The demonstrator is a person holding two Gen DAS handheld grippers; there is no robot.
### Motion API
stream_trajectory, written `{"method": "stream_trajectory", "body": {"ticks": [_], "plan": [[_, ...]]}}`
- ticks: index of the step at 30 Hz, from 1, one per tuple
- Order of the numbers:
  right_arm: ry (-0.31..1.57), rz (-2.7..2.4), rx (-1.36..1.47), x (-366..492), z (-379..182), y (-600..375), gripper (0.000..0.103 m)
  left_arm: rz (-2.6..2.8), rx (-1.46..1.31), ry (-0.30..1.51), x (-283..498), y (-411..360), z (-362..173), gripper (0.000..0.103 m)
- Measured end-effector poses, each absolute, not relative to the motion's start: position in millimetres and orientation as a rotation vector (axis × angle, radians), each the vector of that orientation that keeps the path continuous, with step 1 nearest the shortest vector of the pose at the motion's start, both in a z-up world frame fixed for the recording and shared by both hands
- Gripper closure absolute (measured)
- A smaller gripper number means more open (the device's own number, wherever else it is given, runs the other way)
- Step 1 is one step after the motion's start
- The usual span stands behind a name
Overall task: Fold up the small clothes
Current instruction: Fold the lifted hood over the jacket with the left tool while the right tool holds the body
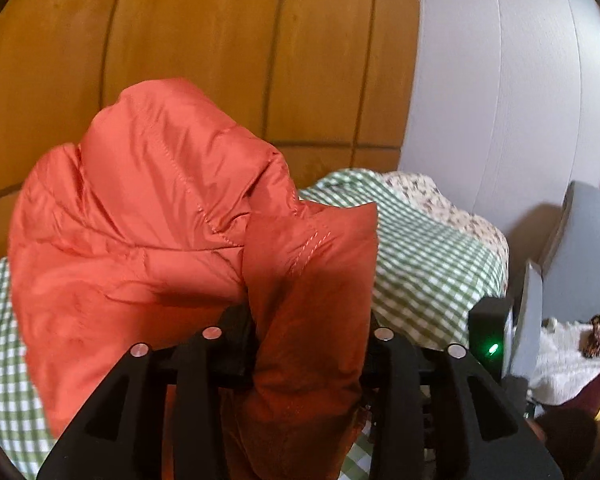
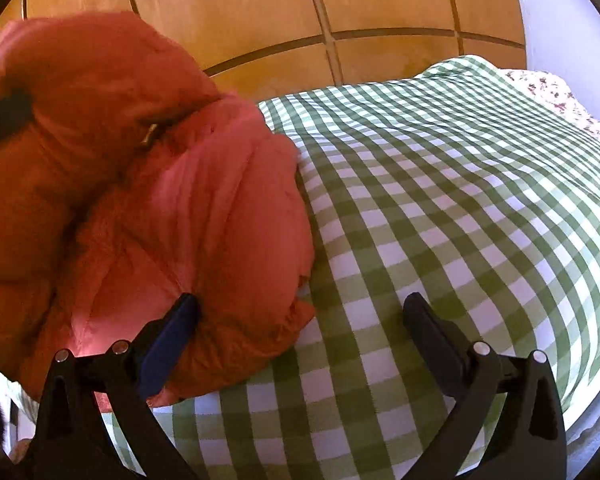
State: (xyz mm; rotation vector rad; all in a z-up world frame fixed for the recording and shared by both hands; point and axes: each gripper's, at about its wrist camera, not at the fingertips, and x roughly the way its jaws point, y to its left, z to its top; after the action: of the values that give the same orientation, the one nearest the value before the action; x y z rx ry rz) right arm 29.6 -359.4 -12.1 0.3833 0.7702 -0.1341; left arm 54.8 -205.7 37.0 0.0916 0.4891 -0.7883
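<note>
A small orange quilted puffer jacket (image 1: 140, 216) hangs bunched from my left gripper (image 1: 308, 320), which is shut on a fold of it and holds it above the green-checked bed cover (image 1: 428, 264). The fingertips are hidden by the fabric. In the right wrist view the same jacket (image 2: 172, 216) fills the left side, its lower part resting on the checked cover (image 2: 440, 208). My right gripper (image 2: 300, 312) is open and empty, low over the cover. Its left finger (image 2: 176, 328) touches the jacket's edge.
A wooden panelled headboard (image 1: 220, 40) stands behind the bed. A white wall (image 1: 500, 80) is at the right. A floral pillow (image 1: 440, 200) lies at the bed's far corner. A black device with a green light (image 1: 490, 340) and cluttered cloths (image 1: 572, 352) sit to the right.
</note>
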Motion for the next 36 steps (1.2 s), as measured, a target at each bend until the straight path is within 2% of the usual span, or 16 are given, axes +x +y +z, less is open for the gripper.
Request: {"method": "stream_trajectory", "body": {"ticks": [4, 9, 13, 20, 23, 24, 28, 32, 34, 36], "plan": [[0.741, -0.17, 0.419, 19.2, -2.4, -380.1, 0.002, -0.822, 0.153, 0.492, 50.5, -216.9, 19.0, 0.068], [0.575, -0.223, 0.462, 3.8, 56.4, -404.3, 0.002, -0.844, 0.19, 0.48, 48.0, -214.1, 9.0, 0.068], [0.487, -0.094, 0.277, 28.8, 121.4, -375.6, 0.002, -0.839, 0.212, 0.468, 44.9, -217.7, 4.8, 0.068], [0.509, 0.046, 0.109, 94.7, 169.2, -317.9, 0.002, -0.836, 0.214, 0.465, 43.0, -225.4, 1.6, 0.068], [0.583, 0.09, 0.014, 127.1, 163.1, -301.9, 0.002, -0.836, 0.213, 0.466, 42.7, -224.5, 2.1, 0.067], [0.617, 0.087, -0.015, 137.4, 157.9, -298.6, 0.002, -0.841, 0.212, 0.467, 42.3, -227.5, 0.5, 0.063], [0.774, 0.081, -0.109, 166.0, 122.7, -293.4, 0.002, -0.847, 0.217, 0.463, 39.0, -229.6, -1.8, 0.063], [0.795, 0.056, -0.043, 158.4, 97.9, -312.0, 0.002, -0.867, 0.233, 0.472, 30.4, -225.4, -5.2, 0.063], [0.784, 0.018, -0.011, 150.8, 89.6, -322.7, 0.002, -0.899, 0.234, 0.475, 22.4, -219.0, -2.9, 0.056], [0.77, -0.031, -0.007, 145.1, 82.5, -332.1, 0.002, -0.93, 0.233, 0.483, 15.6, -211.3, 2.3, 0.056]]}}
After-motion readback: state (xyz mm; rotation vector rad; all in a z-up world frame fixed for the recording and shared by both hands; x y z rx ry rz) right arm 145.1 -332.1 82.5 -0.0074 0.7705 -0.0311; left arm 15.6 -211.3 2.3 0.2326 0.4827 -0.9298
